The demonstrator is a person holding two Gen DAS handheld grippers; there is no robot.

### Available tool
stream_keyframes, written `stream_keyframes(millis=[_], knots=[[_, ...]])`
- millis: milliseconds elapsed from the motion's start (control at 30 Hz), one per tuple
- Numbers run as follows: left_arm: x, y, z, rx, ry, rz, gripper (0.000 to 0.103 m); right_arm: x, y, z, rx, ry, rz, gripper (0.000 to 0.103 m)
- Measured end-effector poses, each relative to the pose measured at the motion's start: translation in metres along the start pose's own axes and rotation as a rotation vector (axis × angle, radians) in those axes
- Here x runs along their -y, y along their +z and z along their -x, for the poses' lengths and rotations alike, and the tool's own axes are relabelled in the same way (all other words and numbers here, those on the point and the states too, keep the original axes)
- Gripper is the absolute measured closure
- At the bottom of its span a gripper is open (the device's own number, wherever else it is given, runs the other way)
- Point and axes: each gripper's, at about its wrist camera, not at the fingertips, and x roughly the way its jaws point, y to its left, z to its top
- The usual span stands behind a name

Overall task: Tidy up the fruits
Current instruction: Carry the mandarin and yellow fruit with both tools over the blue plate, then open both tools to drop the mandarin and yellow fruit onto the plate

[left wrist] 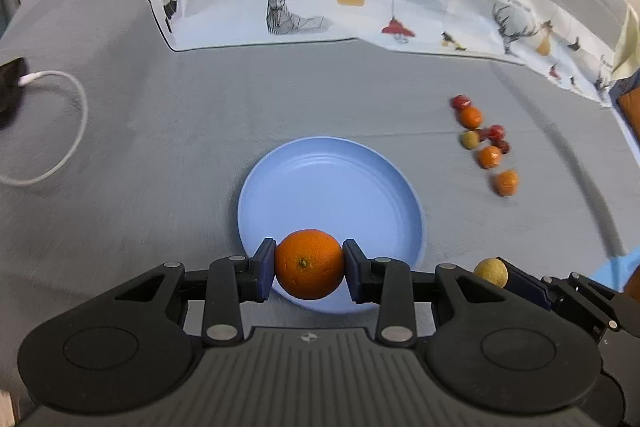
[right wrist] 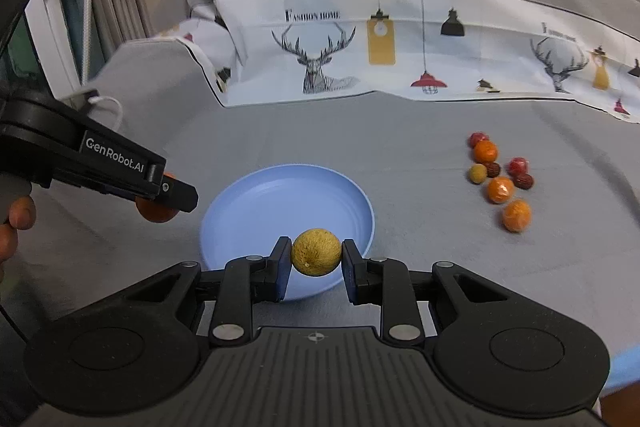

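Left claw [left wrist: 309, 265] pinches orange [left wrist: 309, 263], glossy, dimpled, stem-end up.

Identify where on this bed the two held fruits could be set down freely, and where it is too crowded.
The blue plate is bare inside, free for the orange in the left gripper and the yellow fruit in the right gripper. Grey sheet between plate and white cable is open. The fruit cluster right of the plate is crowded.
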Motion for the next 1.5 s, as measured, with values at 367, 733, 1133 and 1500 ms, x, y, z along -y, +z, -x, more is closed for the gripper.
stream_keyframes(millis=[367,733,1133,1500], knots=[[-0.002,0.029,-0.085,-0.084,0.043,-0.060,0.064,0.009,0.007,-0.086,-0.103,-0.032,0.032,0.075],[0.003,0.040,-0.105,-0.053,0.074,-0.086,0.000,0.007,0.012,-0.114,-0.115,-0.043,0.079,0.041],[-0.018,-0.022,-0.002,-0.080,0.087,0.002,0.000,-0.011,-0.020,0.003,-0.124,0.021,0.005,0.006],[-0.025,-0.090,0.086,0.004,0.140,0.048,0.000,-0.044,-0.026,0.074,0.074,-0.008,0.096,0.003]])
